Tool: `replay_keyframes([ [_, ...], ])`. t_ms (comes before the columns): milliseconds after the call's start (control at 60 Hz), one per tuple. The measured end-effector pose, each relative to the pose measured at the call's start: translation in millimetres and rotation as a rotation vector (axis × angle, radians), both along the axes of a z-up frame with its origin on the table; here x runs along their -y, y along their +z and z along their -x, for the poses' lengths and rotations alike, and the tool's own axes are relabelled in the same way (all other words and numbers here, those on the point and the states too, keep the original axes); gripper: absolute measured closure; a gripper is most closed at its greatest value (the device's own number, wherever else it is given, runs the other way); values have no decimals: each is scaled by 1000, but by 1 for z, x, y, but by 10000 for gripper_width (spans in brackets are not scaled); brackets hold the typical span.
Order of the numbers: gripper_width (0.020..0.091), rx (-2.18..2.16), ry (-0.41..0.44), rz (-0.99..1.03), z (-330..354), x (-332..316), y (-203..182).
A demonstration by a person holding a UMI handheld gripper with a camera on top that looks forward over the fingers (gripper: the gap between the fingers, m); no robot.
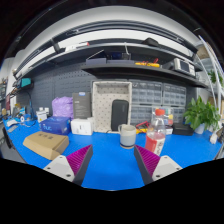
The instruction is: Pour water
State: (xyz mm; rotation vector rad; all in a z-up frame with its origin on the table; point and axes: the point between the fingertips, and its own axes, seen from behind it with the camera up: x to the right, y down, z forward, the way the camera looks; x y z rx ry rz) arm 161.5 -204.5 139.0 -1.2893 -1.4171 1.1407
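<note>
The gripper hangs empty, fingers apart, over the blue bench. Beyond them, near the bench's far edge, stand a bottle and cup. The approach seems underway; next, reach for the bottle.

The tongs show only their tips, the bottle partly hides the things behind it, and the print on the boxes is too small to read.

A smooth blue tabletop is occupied by a flat cardboard box, a grey cylindrical cup and a clear plastic bottle.
</note>
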Motion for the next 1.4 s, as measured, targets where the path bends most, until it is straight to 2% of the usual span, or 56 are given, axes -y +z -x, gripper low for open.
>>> replay_keyframes([
  [117, 254, 4, -43, -1, -12, -37, -18],
  [133, 255, 7, -52, 0, -6, -22, -13],
  [167, 252, 6, -64, -2, -14, -56, -26],
  [350, 257, -26, -149, -14, 2, -120, -34],
  [567, 264, -92, -132, -31, 54, -143, -23],
  [767, 269, -72, -109, -11, 93, -147, -38],
  [783, 281, -72, -106, -11, 95, -146, -40],
  [883, 566, -76, -78, -21, 105, -140, -45],
  [933, 571, -89, -71, -29, 109, -138, -43],
  [1083, 664, -113, -54, -37, 112, -133, -41],
  [1117, 660, -112, -49, -32, 111, -133, -40],
  [1133, 703, -112, -49, -30, 112, -134, -40],
  [1183, 726, -110, -45, -25, 113, -135, -41],
  [1400, 729, -89, -20, -87, 117, -134, -39],
])
